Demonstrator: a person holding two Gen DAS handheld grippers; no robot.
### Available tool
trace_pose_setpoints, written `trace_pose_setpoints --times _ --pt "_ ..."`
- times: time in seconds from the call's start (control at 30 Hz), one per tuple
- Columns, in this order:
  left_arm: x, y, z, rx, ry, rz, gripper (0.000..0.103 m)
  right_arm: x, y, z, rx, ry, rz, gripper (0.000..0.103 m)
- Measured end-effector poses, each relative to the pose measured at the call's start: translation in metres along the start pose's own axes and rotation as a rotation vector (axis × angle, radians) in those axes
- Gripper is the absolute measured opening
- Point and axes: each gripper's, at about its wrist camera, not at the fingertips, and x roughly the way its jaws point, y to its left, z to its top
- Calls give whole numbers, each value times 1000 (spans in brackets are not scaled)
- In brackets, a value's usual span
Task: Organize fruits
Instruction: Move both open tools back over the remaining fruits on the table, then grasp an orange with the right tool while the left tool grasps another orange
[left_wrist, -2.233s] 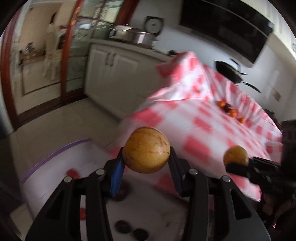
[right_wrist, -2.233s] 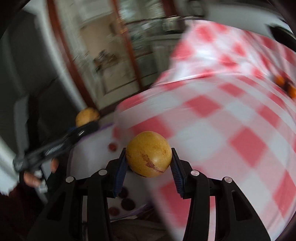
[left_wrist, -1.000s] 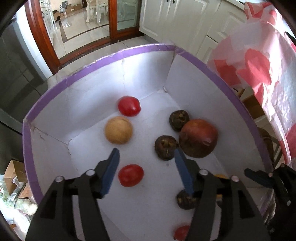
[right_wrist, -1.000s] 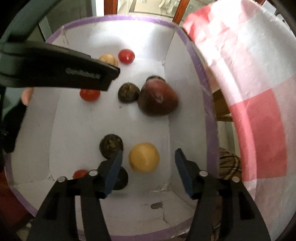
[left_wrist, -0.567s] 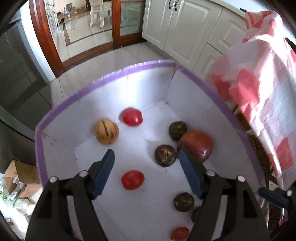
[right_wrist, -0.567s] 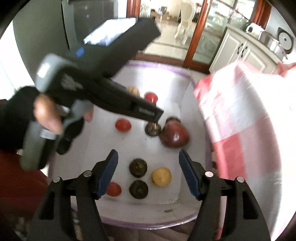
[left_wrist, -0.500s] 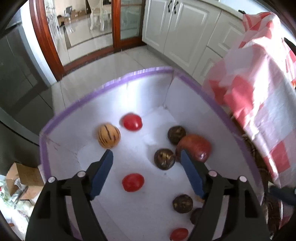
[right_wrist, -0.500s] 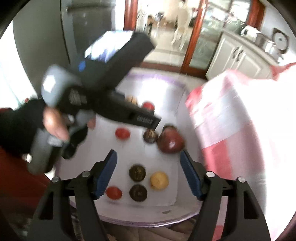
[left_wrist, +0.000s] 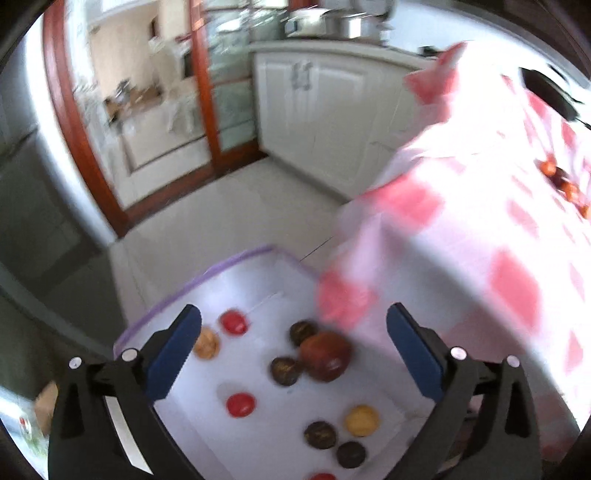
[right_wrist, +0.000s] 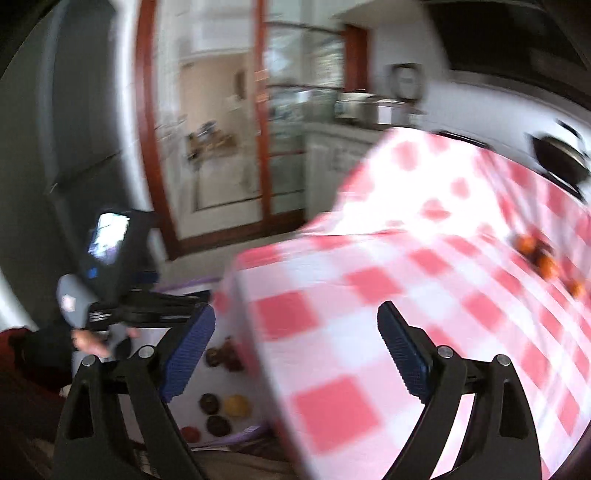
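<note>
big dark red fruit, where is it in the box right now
In the left wrist view the big dark red fruit lies in the white box on its tablecloth side, touching a dark round fruit on its left.

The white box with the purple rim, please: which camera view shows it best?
The left wrist view: the white box shows most of its floor, with red, dark and yellow fruits visible. The right wrist view shows only a strip of the box, hidden partly by the checked tablecloth.
</note>
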Motion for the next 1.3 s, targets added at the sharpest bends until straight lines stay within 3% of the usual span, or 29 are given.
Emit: trace_pose_setpoints --times 0.13,0.23,0.37,0.43,0.6,0.73,0.83,1.0,1.1,1.3 --pt "-27 -58 27 123 -48 -95 101 -30 -79 -10 213 -35 -132 87" --pt "-43 -121 47 220 -48 -220 101 -42 -138 -28 366 -35 -229 87" --pt "-39 -222 71 346 -25 -368 101 -62 -209 -51 546 -18 -330 87" --pt "-29 -269 79 377 -40 -400 101 -67 -245 -63 625 -9 -392 87" --pt "26 -394 97 355 30 -534 101 -57 -328 -80 736 63 -545 87" --pt "61 -456 111 287 8 -570 101 -46 -378 -78 768 86 -606 87" --pt "82 -472 128 206 14 -597 101 -32 -412 -73 781 90 -629 87" --pt "98 -449 138 43 56 -677 101 3 -451 -59 760 122 -639 87" --pt "100 -444 140 31 70 -729 101 33 -474 -45 717 140 -640 87" --pt "95 -450 135 75 60 -739 101 84 -513 -17 710 184 -647 87"
